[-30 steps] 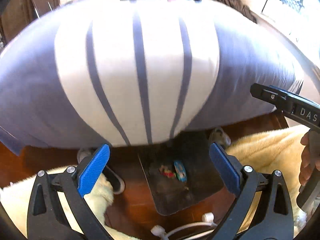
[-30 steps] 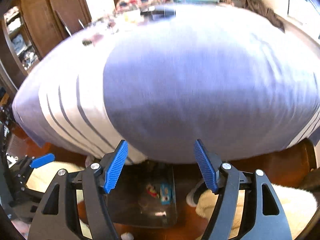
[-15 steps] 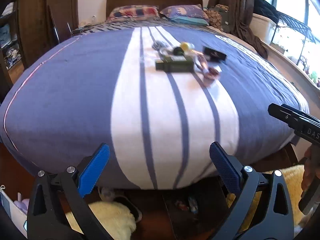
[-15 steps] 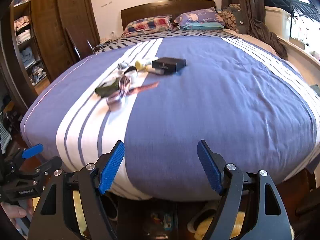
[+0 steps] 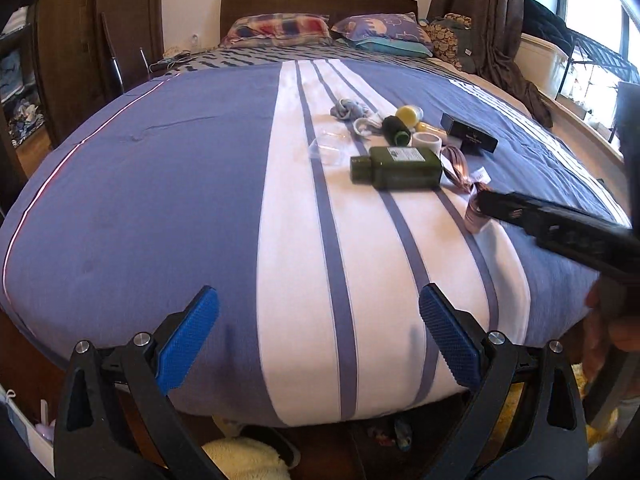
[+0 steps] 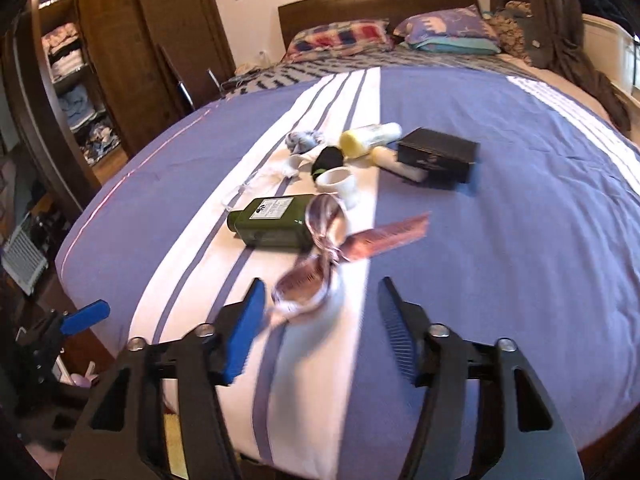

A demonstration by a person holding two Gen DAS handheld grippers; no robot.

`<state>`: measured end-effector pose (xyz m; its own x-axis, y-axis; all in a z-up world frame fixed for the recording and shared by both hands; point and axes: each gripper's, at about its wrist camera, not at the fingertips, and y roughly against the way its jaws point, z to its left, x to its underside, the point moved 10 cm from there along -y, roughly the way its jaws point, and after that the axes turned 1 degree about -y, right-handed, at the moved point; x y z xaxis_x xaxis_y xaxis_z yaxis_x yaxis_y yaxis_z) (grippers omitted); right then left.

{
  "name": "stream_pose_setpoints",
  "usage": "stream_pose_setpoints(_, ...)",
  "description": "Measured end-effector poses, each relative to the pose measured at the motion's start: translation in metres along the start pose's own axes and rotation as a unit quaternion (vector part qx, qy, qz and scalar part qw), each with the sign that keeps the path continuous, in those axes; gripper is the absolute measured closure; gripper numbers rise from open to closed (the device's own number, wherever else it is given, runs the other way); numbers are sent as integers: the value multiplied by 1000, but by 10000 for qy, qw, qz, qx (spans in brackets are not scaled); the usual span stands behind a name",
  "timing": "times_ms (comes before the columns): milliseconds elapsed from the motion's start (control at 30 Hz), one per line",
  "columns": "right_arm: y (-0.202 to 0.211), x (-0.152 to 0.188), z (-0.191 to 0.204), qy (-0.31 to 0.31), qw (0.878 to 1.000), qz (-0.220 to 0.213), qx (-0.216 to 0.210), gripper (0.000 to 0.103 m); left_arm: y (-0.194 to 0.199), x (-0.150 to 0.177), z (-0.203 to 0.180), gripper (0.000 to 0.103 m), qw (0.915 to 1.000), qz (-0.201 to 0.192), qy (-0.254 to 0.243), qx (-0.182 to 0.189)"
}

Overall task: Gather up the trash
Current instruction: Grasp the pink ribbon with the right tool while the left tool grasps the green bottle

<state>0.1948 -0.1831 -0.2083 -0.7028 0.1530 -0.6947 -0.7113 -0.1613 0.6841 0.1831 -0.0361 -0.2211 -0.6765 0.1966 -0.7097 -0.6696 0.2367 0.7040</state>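
Trash lies in a cluster on the striped bed cover [image 5: 160, 184]: a dark green bottle [image 6: 272, 220], a pink ribbon [image 6: 308, 288], a white cup [image 6: 338, 182], a yellow-capped bottle [image 6: 368, 138] and a black box [image 6: 436, 156]. My right gripper [image 6: 320, 292] hovers over the ribbon's near loop. Its jaws are closing, the loop shows between the fingertips, and the pads do not press it. My left gripper [image 5: 316, 312] hangs open and empty over the bed's foot, well short of the green bottle [image 5: 400, 168].
Pillows [image 5: 280, 26] and a dark headboard stand at the far end. A wooden wardrobe [image 6: 100, 60] is at the left, curtains and a window [image 5: 500, 20] at the right. A fluffy yellow rug [image 5: 244, 460] lies on the floor below the bed's foot.
Both grippers have risen from the floor at the bed's foot to above the cover. The right one moved forward up to the ribbon and its jaws narrowed.
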Motion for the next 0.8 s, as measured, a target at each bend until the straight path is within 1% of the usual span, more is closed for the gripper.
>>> stream_pose_setpoints(33, -7, 0, 0, 16, 10000, 48, 15, 58, -2, -3, -1, 8, 10000, -9, -16, 11)
stream_pose_setpoints(67, -12, 1, 0, 11, 10000, 86, 33, 61, -4, -6, -3, 8, 10000, -16, -32, 33)
stream_pose_setpoints(133, -20, 1, -2, 31, 9999, 135, 99, 79, -9, -11, -5, 8, 9999, -11, -36, 98)
stream_pose_setpoints(167, -21, 0, -5, 81, 9997, 117, 173, 84, -12, -14, -7, 8, 9999, -3, -37, 130)
stream_pose_setpoints(200, -20, -1, -7, 99, 9997, 98, 205, 91, -15, -17, -9, 8, 9999, 3, -35, 154)
stream_pose_setpoints(267, -17, -4, -13, 85, 9996, 56, 246, 92, -21, -23, -13, 8, 9998, 4, -23, 218)
stream_pose_setpoints(333, -9, -10, -24, 124, 9987, -109, 483, 93, -27, -29, -20, 8, 9996, 26, 1, 296)
stream_pose_setpoints(467, 6, -19, -46, 46, 9975, -270, 658, 93, -39, -42, -35, 8, 9990, 54, -4, 437)
stream_pose_setpoints(633, 15, -28, -62, -8, 9966, -390, 730, 93, -61, -59, -51, 8, 9979, 104, 133, 630)
stream_pose_setpoints(700, 17, -29, -64, 0, 9964, -419, 736, 93, -70, -65, -60, 8, 9968, 148, 196, 762)
stream_pose_setpoints(800, 18, -31, -68, -6, 9966, -445, 693, 93, -84, -72, -66, 8, 9973, 204, 172, 686)
